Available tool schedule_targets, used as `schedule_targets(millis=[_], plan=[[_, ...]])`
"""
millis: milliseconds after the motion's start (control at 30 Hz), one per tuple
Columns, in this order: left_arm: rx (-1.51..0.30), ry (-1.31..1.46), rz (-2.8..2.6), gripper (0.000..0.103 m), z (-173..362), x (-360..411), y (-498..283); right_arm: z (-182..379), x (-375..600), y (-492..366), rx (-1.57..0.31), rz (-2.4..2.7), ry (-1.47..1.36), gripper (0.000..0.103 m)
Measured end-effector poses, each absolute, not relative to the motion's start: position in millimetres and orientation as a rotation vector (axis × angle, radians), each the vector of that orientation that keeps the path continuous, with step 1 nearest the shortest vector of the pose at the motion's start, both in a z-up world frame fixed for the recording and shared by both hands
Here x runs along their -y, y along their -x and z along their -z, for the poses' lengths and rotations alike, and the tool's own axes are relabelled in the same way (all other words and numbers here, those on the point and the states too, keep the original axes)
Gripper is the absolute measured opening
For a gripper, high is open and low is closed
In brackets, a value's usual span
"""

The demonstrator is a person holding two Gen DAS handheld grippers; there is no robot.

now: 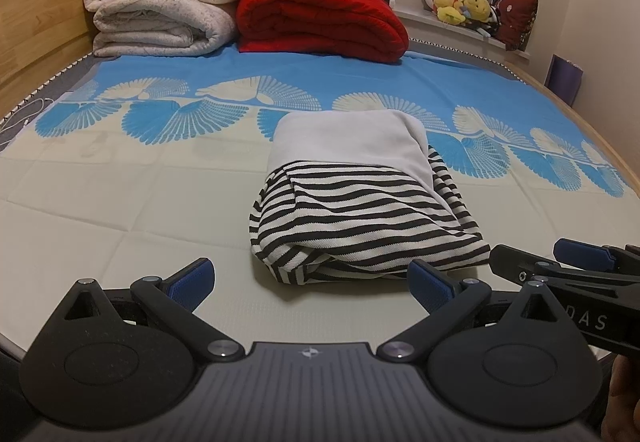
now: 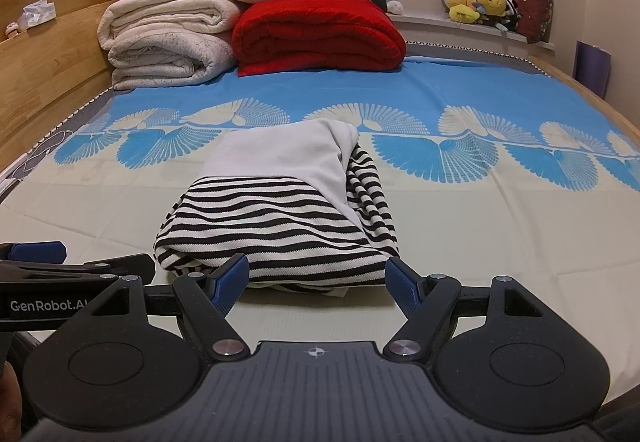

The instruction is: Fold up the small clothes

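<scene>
A small black-and-white striped knit garment with a plain white panel [image 1: 360, 198] lies folded into a compact bundle on the cream part of the blue fan-patterned bedsheet [image 1: 120, 202], near the middle of the bed. The white panel covers its far half; striped folds spill out at 3 o'clock.

In the right wrist view, white lettering "GenRobot.AI" shows on the side of the left gripper [image 2: 76, 262] at 9 o'clock; the last letter is partly cut off. In the left wrist view, "DAS" shows on the right gripper [image 1: 560, 262] at 3 o'clock.

Both grippers sit low at the bundle's near edge, jaws spread wide and empty. The right gripper's blue-padded fingers [image 2: 230, 282] flank the near fold.

At 12 o'clock, a folded red quilt [image 1: 320, 18] sits beside stacked cream blankets [image 1: 160, 10].
</scene>
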State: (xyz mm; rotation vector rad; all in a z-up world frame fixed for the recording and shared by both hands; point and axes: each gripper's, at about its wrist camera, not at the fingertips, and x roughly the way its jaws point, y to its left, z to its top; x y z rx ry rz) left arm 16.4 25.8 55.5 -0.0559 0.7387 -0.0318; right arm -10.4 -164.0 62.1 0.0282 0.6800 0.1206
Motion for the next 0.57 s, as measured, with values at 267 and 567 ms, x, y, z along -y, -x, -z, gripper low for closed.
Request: schedule_targets(millis=[267, 567], plan=[[-0.739, 0.056, 0.031, 0.102, -55.5, -25.5, -16.5, -60.7, 163.6, 10.1, -0.683, -0.119, -0.031, 0.076], [-0.74, 0.054, 0.034, 0.102, -53.9, -25.1, -16.7, -58.1, 163.2, 10.3, -0.687, -0.117, -0.033, 0.076]])
